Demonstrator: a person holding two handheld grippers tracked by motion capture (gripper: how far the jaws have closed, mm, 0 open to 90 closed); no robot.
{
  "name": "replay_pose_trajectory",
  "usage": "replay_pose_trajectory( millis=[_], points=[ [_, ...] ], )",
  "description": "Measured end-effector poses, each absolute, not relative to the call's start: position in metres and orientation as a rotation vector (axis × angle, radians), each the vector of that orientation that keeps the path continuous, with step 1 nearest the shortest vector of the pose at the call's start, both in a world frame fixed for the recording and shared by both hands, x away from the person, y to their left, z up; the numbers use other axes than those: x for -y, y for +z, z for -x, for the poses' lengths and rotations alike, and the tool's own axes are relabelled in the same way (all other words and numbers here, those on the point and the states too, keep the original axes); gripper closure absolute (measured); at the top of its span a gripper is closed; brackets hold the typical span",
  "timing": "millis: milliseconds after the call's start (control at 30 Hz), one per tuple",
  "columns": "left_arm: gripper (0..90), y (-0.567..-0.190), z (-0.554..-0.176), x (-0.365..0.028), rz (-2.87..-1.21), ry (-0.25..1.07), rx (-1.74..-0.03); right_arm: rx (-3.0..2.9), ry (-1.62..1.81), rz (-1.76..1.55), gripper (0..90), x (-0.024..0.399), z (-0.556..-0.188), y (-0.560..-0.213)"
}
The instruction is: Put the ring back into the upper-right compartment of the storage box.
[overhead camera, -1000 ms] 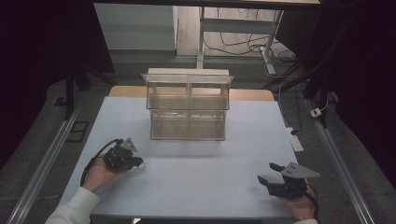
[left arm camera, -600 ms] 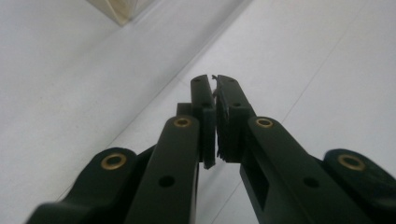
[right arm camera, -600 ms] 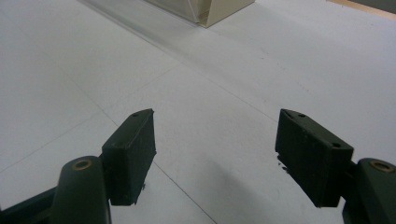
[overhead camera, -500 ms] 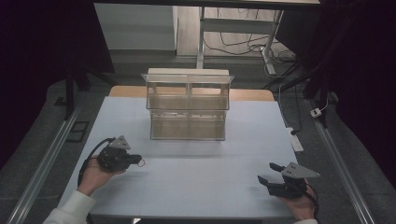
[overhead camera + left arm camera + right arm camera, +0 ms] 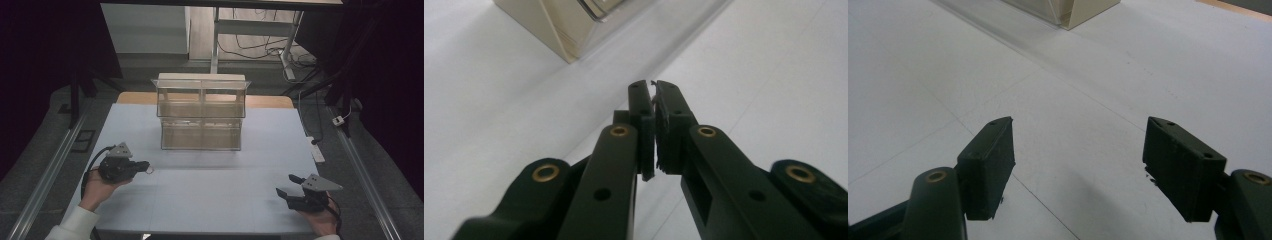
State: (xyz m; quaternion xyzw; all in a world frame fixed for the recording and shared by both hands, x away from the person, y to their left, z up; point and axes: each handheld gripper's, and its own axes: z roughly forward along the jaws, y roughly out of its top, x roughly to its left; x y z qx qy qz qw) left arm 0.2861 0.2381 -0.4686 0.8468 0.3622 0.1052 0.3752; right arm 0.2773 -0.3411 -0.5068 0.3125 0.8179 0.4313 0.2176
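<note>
We've got the clear two-tier rack (image 5: 202,112) standing at the back middle of the white table (image 5: 210,200), well apart from both tools, and nothing in either grip. Our left gripper (image 5: 145,165) is the nearer one, pointing across the table toward the rack's front, jaws pressed together on nothing at all; in the left gripper view the left gripper (image 5: 653,89) shows its two pads meeting flush with the rack's bottom corner (image 5: 569,30) off ahead. Here is the risk as we judge it: if we go in like this, closed tips will only shove the light plastic rack backward or tip its upper tier, since there is no gap to take a wall. We'd need to spread those jaws first.

Our right gripper (image 5: 286,185) sits low at the near right corner, jaws spread wide, angled up toward the rack. In its own view, the right gripper (image 5: 1078,150) frames bare table between its pads. Coming in that wide, one pad could clip the rack's edge and skew it.

Left hand (image 5: 95,187) cradles its tool from below, wrist low, cable looping behind. Right hand (image 5: 320,220) rests near the table's front edge.
</note>
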Motion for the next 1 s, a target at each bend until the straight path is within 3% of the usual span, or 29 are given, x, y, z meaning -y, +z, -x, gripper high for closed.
replay_pose_trajectory(
  millis=[1000],
  points=[
    [85.8, -0.434, -0.276, -0.237, -2.006, 0.361, -0.882, -2.253, 1.199, -0.869, 28.6, 0.342, -0.277, -0.506]
  ],
)
